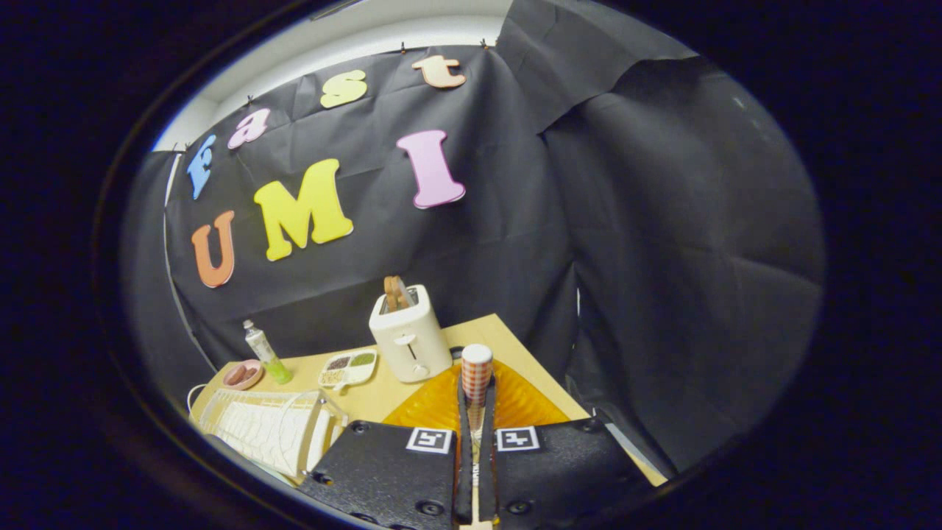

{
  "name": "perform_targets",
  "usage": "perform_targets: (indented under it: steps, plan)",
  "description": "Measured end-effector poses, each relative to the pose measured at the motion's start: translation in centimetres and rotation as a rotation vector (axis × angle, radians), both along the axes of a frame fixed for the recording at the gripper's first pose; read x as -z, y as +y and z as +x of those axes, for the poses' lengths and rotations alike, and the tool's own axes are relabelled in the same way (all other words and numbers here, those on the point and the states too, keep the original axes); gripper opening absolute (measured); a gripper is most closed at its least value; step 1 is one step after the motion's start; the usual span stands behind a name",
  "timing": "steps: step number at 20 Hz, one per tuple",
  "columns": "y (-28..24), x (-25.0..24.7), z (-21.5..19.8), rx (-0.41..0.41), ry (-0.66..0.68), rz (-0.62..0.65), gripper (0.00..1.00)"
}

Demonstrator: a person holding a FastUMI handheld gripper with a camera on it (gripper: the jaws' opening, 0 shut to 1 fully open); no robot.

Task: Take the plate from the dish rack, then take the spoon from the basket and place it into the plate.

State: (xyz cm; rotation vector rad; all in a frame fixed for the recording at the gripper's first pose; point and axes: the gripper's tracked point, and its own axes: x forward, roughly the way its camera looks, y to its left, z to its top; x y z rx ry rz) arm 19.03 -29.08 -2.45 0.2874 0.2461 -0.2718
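The tongs are clenched on the spoon, both fingers pressing its handle from either side. The spoon stands nearly upright between them, its long axis running along the fingers and away from the camera, with the checked, rounded end pointing up and forward, and the rest of it hidden down between the fingers (which end is the bowl I cannot tell for certain).

Taking the toaster as the landmark: the orange plate lies flat on the table just in front of and to the right of the toaster, directly under the held spoon. So the plate appears to be out of the dish rack already, and the spoon is out of the basket and lifted above the plate. What seems left is to lower the spoon, tip it flat and release it onto the plate.

The white wire dish rack sits to the left of the toaster and nearer the camera. Just left of the toaster is a small divided tray, beyond that a bottle of green liquid, and furthest left a pink bowl.
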Motion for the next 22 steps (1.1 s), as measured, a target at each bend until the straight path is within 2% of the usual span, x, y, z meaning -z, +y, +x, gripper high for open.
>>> perform_targets:
  steps: [4,10,16,22]
  plan:
    - [4.5,-4.9,-3.4,-0.010,-0.056,-0.035,0.08]
    - [17.9,-6.6,-9.4,-0.162,-0.056,-0.070,0.09]
    - [31.5,-1.5,-13.1,-0.271,-0.006,-0.092,0.09]
    - [40.0,5.0,-15.7,-0.313,0.057,-0.102,0.09]
